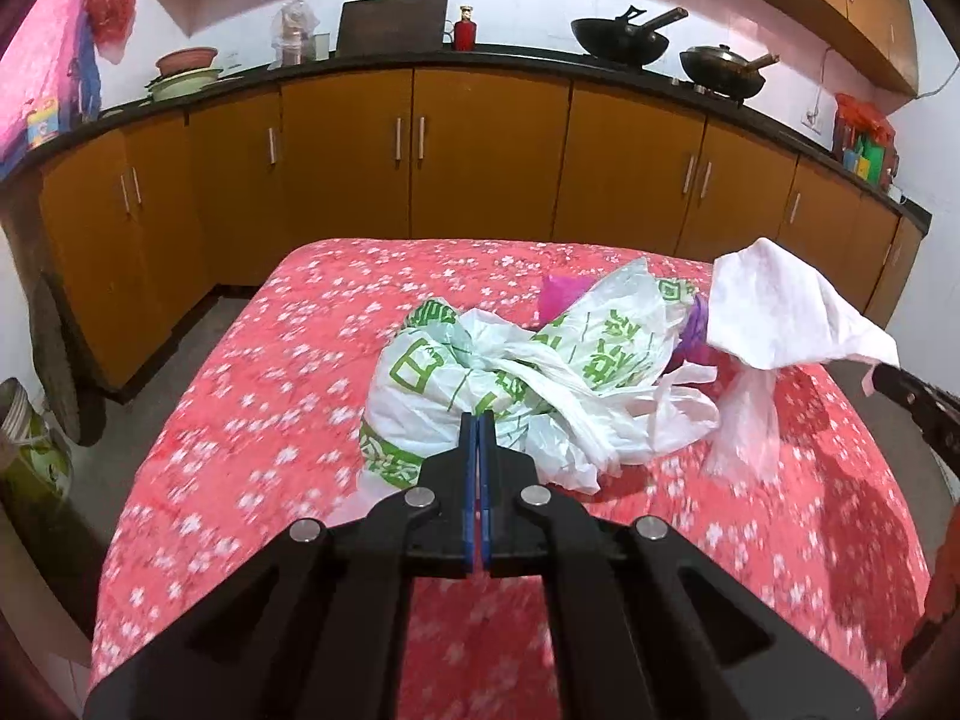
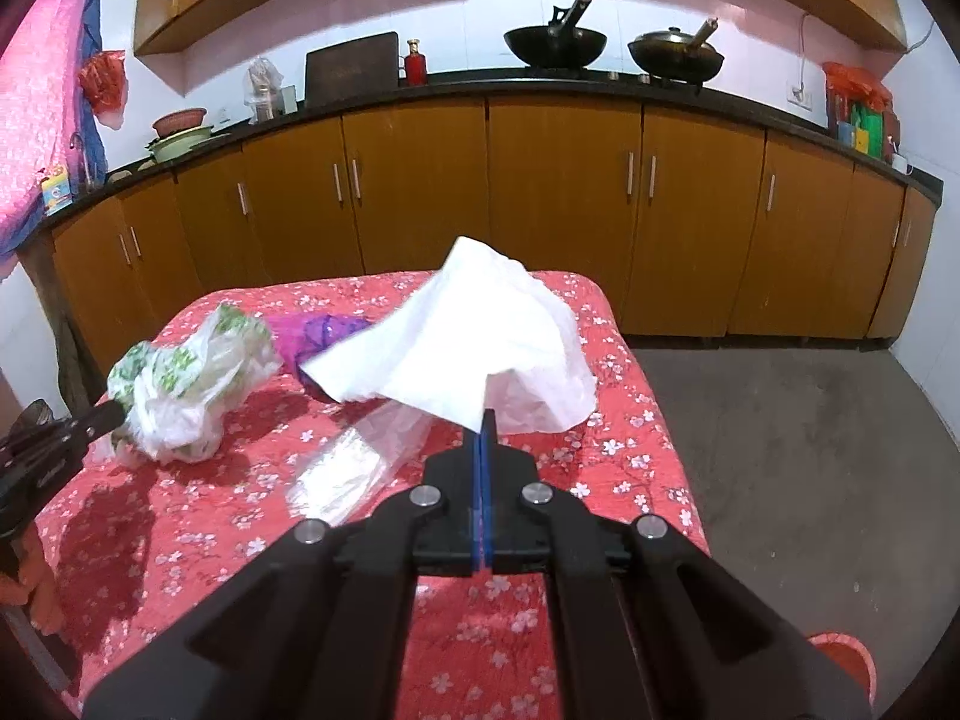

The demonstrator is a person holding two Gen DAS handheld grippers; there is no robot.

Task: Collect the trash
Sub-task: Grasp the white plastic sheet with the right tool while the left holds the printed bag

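Spreading across most of both views is a desk (image 1: 252, 396) covered in a red cloth with white blossoms, standing before a long run of orange-brown cabinets (image 1: 480, 150) under a dark countertop (image 2: 540, 87). On that countertop sit 2 dark woks (image 2: 555, 45), a red bottle (image 2: 414, 63) and a stack of bowls (image 1: 183, 69) toward its left end.

On the desk, near its middle in the left wrist view, lies a crumpled white plastic bag with green print (image 1: 480, 372). The left tool (image 1: 478, 420) has its blue pads pressed together on the near edge of this bag; in the right wrist view the same tool (image 2: 111, 414) meets the bag (image 2: 192, 384) near the desk's left edge. Behind the bag, toward the far edge, a pink-and-purple wrapper (image 2: 318, 333) lies partly hidden.

A white tissue (image 2: 474, 330) hangs lifted above the desk's right half, pinched at its lower corner by the right tool (image 2: 485, 420), whose jaws are clenched on it. In the left wrist view the tissue (image 1: 786, 318) drapes from that tool (image 1: 888, 375) near the right edge. Below the tissue a clear plastic film (image 2: 360, 462) slopes down to the cloth; whether it is caught in the tool too, I cannot tell.
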